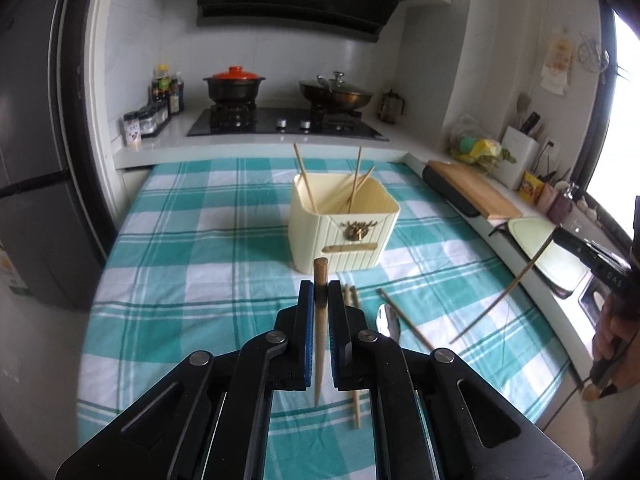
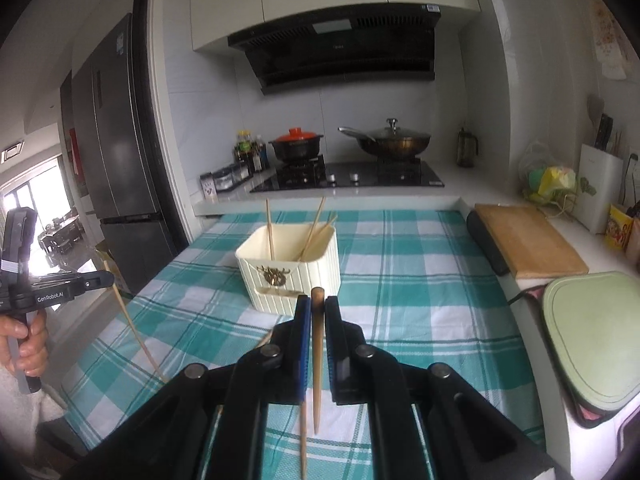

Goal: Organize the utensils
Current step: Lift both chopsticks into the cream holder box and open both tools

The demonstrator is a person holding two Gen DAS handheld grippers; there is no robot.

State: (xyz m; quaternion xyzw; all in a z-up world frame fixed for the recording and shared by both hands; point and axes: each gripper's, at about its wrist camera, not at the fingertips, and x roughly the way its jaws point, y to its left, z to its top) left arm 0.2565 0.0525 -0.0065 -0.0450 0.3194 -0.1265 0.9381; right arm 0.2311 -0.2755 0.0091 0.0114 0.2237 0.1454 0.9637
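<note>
Now you have one chopstick clamped in each tool: the left gripper point(image 1: 320, 294) is pinched tight on a wooden chopstick point(image 1: 319, 344), and the right gripper point(image 2: 317, 306) is pinched just as tight on its own chopstick point(image 2: 317, 360). In both wrist views the stick runs lengthwise between the jaws, thick blunt end poking out ahead past the fingertips and the thin tip trailing back toward your hand, clear of the checked tablecloth point(image 1: 180, 240). The cream utensil holder point(image 1: 344, 228) stands straight ahead of both grippers and lower than the held sticks, its open top up, with several chopsticks already leaning inside. From the left tool it lies dead ahead; from the right it lies ahead and slightly to the left, so neither hand looks clearly nearer. What the drop turns on, I'd judge, is axis: each stick points roughly forward at the holder, so you will likely need to tip it more upright over the opening before letting go. More chopsticks point(image 1: 355, 360) and a metal spoon point(image 1: 388, 322) still lie on the cloth below your left tool.
</note>
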